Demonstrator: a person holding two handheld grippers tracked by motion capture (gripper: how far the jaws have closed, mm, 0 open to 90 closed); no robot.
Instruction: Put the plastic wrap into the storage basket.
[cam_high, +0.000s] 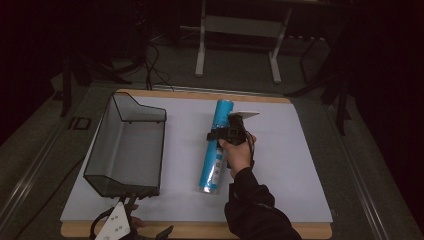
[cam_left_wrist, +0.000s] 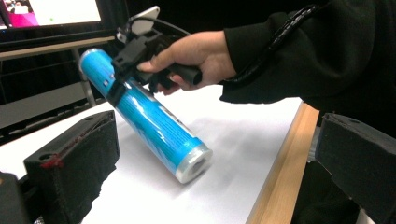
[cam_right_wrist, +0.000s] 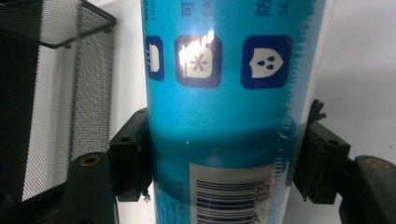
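The left gripper (cam_high: 131, 217) waits at the counter's (cam_high: 290, 150) near edge, just in front of the wire basket (cam_high: 127, 145), its jaws spread and empty. Beside the basket, the blue tube (cam_high: 216, 145) is clamped at its middle by the right gripper (cam_high: 227, 134), far end tilted up. The basket holds nothing, so probably loading is not yet done.

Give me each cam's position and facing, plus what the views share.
High view: above the person's side, looking forward and down at the table; the right hand, its sleeve and the left gripper show.
Left gripper view: rides low at the near edge, looking across the mat between its own apart jaws at the right gripper.
Right gripper view: looks along its jaws, one on each side of the blue tube, mesh basket alongside.
Shared: the blue tube is in all three; the basket in the high and right gripper views.
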